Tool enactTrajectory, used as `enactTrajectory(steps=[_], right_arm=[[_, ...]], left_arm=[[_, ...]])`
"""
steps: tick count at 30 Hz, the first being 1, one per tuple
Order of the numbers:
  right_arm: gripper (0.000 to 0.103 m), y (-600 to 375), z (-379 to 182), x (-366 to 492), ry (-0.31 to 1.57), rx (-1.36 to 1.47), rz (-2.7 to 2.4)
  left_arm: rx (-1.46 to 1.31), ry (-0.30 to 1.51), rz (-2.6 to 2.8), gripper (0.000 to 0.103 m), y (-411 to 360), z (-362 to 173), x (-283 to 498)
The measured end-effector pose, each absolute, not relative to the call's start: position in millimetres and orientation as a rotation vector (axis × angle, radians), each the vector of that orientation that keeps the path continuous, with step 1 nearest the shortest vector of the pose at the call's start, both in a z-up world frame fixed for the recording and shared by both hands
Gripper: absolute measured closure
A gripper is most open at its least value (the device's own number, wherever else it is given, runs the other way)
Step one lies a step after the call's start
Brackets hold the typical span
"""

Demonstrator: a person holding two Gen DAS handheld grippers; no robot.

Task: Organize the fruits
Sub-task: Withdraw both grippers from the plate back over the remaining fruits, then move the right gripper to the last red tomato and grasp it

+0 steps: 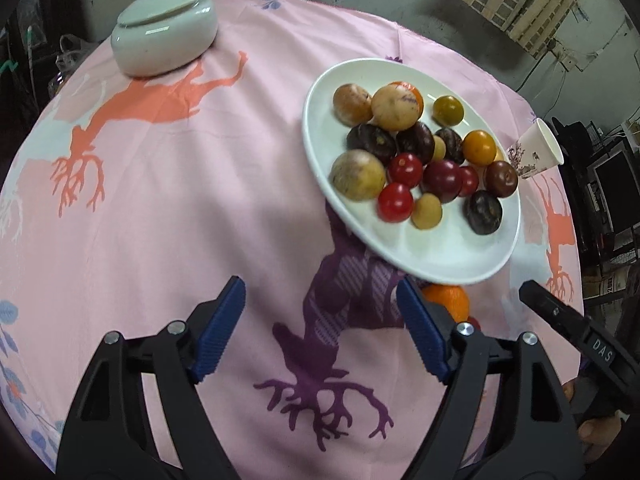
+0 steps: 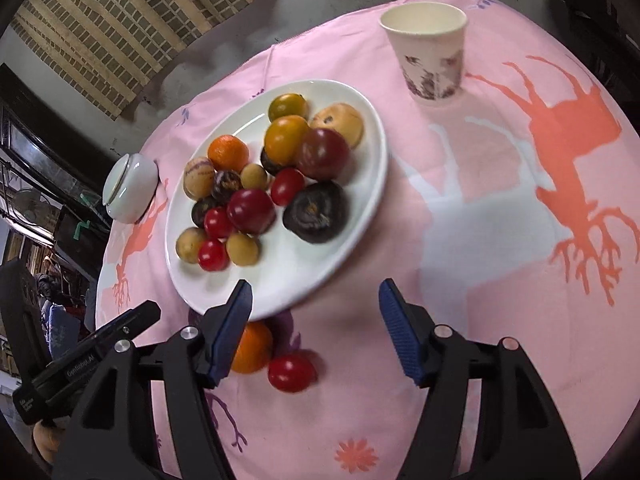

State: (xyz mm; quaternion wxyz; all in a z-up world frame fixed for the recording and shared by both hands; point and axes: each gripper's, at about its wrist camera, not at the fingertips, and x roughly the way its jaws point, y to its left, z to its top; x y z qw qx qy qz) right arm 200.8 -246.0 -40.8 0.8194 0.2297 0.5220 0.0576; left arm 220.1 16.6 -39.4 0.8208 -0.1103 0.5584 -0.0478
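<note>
Both tools are wide apart and holding nothing: the left tool (image 1: 322,320) hangs over bare pink cloth with only the purple deer print between its blue pads, and the right tool (image 2: 316,320) spreads over the near rim of the white plate (image 2: 304,280), nothing pinched between its pads either. Most of the fruit already sits heaped on that plate, red tomatoes, yellow ones, dark plums and pale round fruit all crowded toward the middle and far side. Two stragglers lie off it on the tabletop (image 2: 500,340): an orange (image 2: 256,348) tucked just under the plate's near edge, partly behind the right tool's left pad, and a red tomato (image 2: 291,372) just beside the orange. A paper cup (image 2: 430,60) stands well beyond the plate, and a lidded white bowl (image 1: 166,40) sits at the far side of the cloth. By my reading the gathering step is nearly done and these two loose pieces are what remains. Next move looks like the right tool dropping toward the tomato, which lies clear; the orange is trickier, so close to the rim that a pad could bump the plate and jostle the heap
</note>
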Motion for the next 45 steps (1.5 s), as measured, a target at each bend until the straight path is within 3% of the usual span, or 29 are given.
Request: enactTrajectory(steps=[13,41,45], right_arm=[[0.037,-221,-57,125,1.168,0.272,0.147],[0.037,-167,-65,167,1.156,0.126,0.201],[0.045,-163,-69,173,1.169,0.086,0.204]], left_arm=[[-0.141,1.266,-0.113,0.018,5,-57,173],[-0.104,1.267,-0.103,0.017,4,-66,170],[-0.106,1.274,-0.099,0.017,7,-68,169]])
